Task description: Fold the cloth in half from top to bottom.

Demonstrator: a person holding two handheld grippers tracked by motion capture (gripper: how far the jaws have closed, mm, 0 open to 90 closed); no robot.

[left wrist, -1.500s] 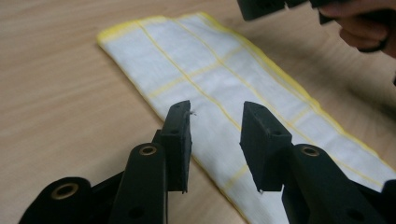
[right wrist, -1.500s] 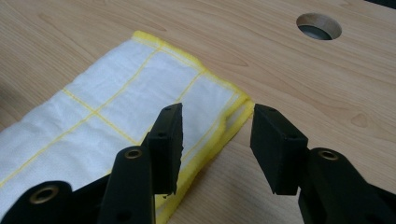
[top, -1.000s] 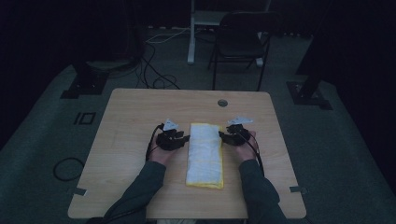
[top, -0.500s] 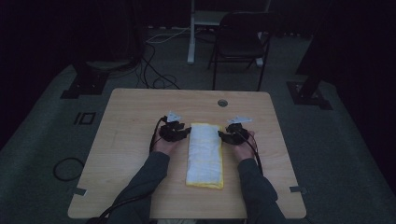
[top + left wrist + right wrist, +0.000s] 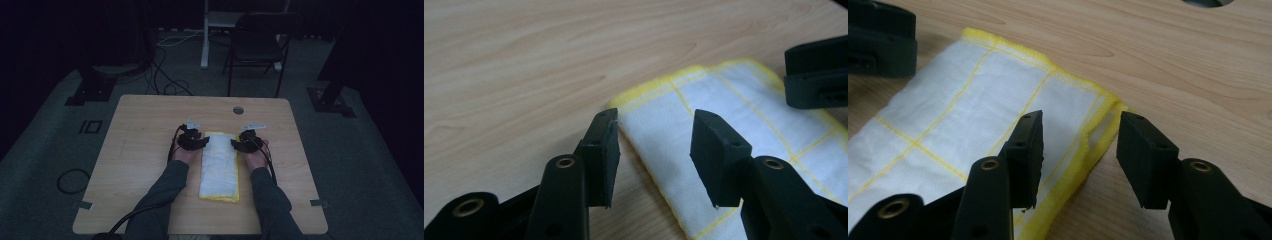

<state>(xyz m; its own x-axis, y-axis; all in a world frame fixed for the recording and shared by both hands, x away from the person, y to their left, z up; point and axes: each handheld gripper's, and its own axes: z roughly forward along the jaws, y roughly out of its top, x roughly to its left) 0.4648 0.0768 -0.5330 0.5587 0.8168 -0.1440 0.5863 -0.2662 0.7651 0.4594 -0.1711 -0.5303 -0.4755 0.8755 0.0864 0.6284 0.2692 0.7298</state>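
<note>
Where table [image 5: 140, 165] lies: one cloth [image 5: 219, 167], two claws.

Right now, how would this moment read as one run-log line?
left tool: open, straddling towel's far left edge | right tool: open, straddling far right edge | folded white-and-yellow towel: flat on wooden table, not gripped

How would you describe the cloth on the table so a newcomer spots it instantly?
Start at the light wooden table in the dark room. Near the middle of its front half, between the left hand-held gripper and the right hand-held gripper, lies the folded cloth, a long strip running front to back. It is white with a yellow border and thin yellow grid lines.
</note>
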